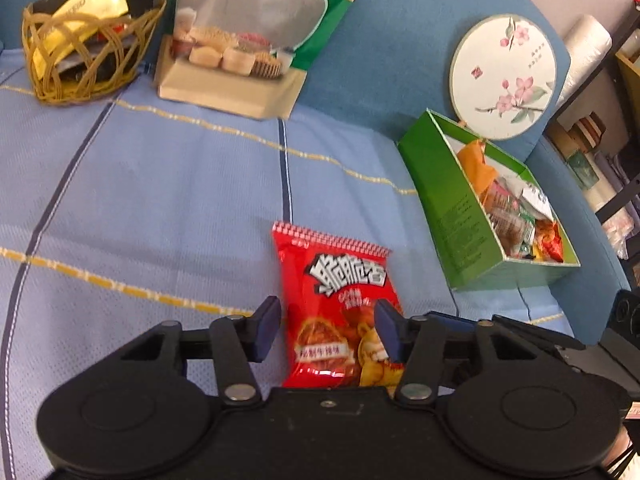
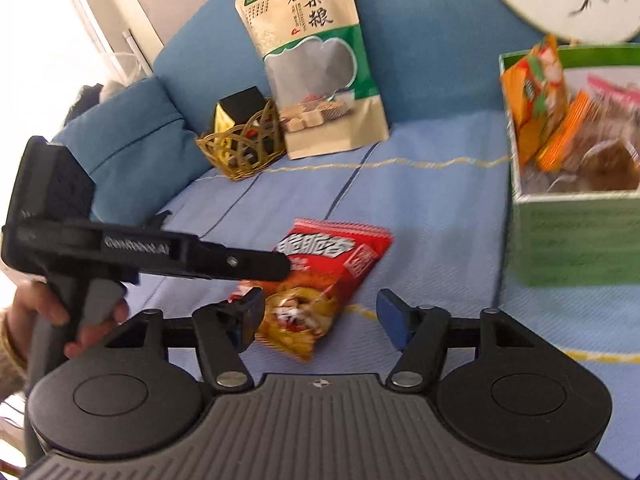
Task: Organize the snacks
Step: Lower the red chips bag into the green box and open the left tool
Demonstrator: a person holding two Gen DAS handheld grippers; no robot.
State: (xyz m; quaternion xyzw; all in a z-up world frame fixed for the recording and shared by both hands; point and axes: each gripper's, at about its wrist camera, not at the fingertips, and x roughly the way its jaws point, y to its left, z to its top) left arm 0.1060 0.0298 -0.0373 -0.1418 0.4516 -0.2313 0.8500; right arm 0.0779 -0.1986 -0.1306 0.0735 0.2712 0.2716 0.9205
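Observation:
A red snack packet point(image 1: 336, 292) lies flat on the light blue striped blanket point(image 1: 160, 200). My left gripper point(image 1: 328, 328) hovers over the packet's near half, jaws partly apart, with the packet showing between the fingers and no pad pressing on it. In the right wrist view the left gripper point(image 2: 280, 266) comes in from the left, its tip above the red packet point(image 2: 332, 264), and a hand point(image 2: 52, 312) holds its handle. My right gripper point(image 2: 320, 316) stands open just in front of the packet with nothing held. A green box point(image 1: 448, 208) of several snacks sits at the right.
A wicker basket point(image 1: 80, 60) with a yellow and black pack stands at the back left. A big green and beige grain bag point(image 1: 248, 32) leans on the blue sofa back. A round flowered fan point(image 1: 502, 76) stands behind the green box point(image 2: 576, 248). A blue cushion point(image 2: 132, 140) lies far left.

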